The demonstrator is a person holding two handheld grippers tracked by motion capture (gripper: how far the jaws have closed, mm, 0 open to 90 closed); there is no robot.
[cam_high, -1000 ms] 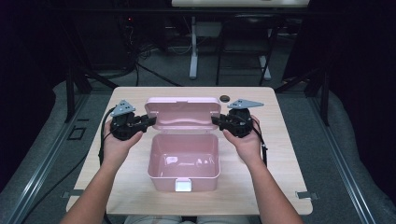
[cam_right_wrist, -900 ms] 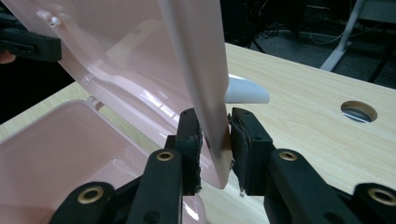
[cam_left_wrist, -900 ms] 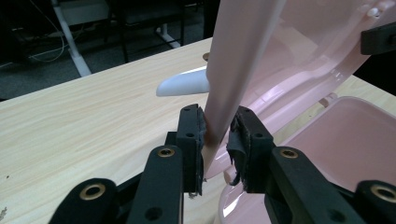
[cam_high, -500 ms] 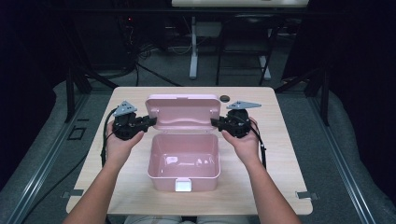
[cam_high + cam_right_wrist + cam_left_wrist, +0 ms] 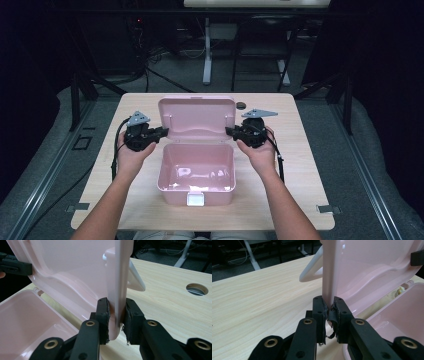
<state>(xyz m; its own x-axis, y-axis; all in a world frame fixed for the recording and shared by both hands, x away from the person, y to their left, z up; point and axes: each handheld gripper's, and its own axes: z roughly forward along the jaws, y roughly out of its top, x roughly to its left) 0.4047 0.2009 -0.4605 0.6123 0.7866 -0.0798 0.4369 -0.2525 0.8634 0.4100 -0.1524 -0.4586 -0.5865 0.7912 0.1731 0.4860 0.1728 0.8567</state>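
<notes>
Pink plastic box (image 5: 196,172) at the centre of the frame on the pale wood table (image 5: 310,165), its lid (image 5: 197,116) upright just above. Left claw (image 5: 162,132) at the lid's left edge, just closed further and now pinched on that edge, pads pressing either side in the left gripper view. Right claw (image 5: 229,132) at the lid's right edge, closing too, that edge between its pads.

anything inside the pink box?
The pink box looks empty: bare glossy floor in the high view. Its near wall hides the strip of floor just behind it. The raised lid covers none of the inside.
</notes>
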